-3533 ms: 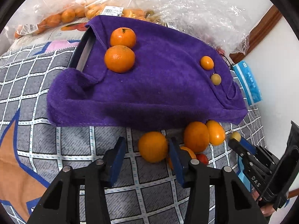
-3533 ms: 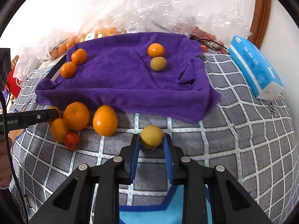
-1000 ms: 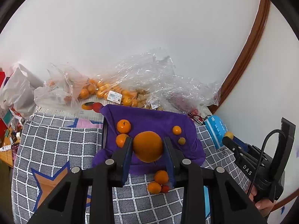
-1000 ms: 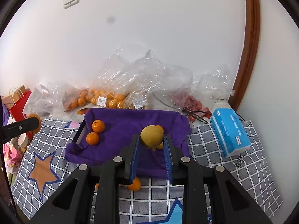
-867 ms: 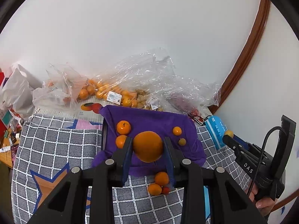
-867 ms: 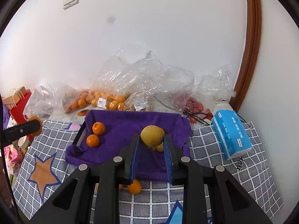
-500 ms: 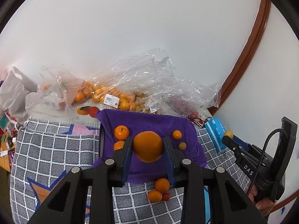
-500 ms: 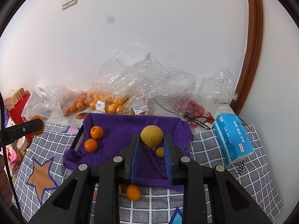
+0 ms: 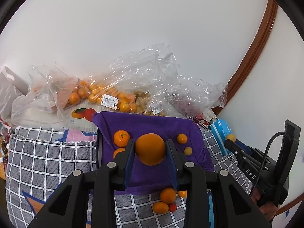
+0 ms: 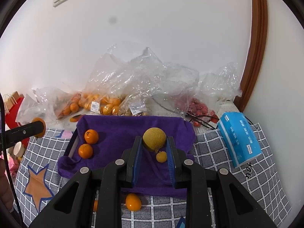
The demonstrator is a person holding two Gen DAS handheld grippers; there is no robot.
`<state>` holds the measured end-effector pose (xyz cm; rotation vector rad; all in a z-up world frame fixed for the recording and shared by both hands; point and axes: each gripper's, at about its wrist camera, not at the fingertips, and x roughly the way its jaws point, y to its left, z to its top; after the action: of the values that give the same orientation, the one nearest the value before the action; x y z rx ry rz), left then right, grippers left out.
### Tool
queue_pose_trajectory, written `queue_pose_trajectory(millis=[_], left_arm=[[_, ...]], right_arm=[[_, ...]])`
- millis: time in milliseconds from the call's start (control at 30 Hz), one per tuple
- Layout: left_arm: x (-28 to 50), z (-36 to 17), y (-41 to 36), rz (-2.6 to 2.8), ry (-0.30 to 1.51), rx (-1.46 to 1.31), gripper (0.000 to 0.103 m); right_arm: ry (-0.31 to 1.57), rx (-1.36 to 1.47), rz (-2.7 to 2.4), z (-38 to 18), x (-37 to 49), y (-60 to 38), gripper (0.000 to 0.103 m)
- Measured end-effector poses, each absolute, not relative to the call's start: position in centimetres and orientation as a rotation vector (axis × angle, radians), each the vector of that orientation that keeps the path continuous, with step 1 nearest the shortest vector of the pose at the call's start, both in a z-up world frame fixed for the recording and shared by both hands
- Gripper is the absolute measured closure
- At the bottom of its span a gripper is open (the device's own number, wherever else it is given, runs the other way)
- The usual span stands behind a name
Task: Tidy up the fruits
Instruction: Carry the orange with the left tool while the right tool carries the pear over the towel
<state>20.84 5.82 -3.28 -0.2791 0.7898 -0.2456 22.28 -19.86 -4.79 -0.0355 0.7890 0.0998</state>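
Two wrist views above purple towel [image 9: 148, 125]

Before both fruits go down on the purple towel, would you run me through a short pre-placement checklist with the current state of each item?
1. Left gripper shut on the large orange: ok.
2. Right gripper shut on the yellow-green fruit: ok.
3. Bare space on the purple towel between the two fruit pairs: ok.
4. Two mandarins sitting on the towel's left side: ok.
5. Clearance above the small fruit under the right gripper: cannot tell.
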Motion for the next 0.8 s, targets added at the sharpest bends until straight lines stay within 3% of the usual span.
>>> queue_pose_trajectory(millis=[800], left_arm=[[24.6,-6.1,6.1,-0.23,0.845,-0.283,0.072]], right_arm=[[0.852,-0.023,0.071,-8.8,25.5,-20.2,0.078]])
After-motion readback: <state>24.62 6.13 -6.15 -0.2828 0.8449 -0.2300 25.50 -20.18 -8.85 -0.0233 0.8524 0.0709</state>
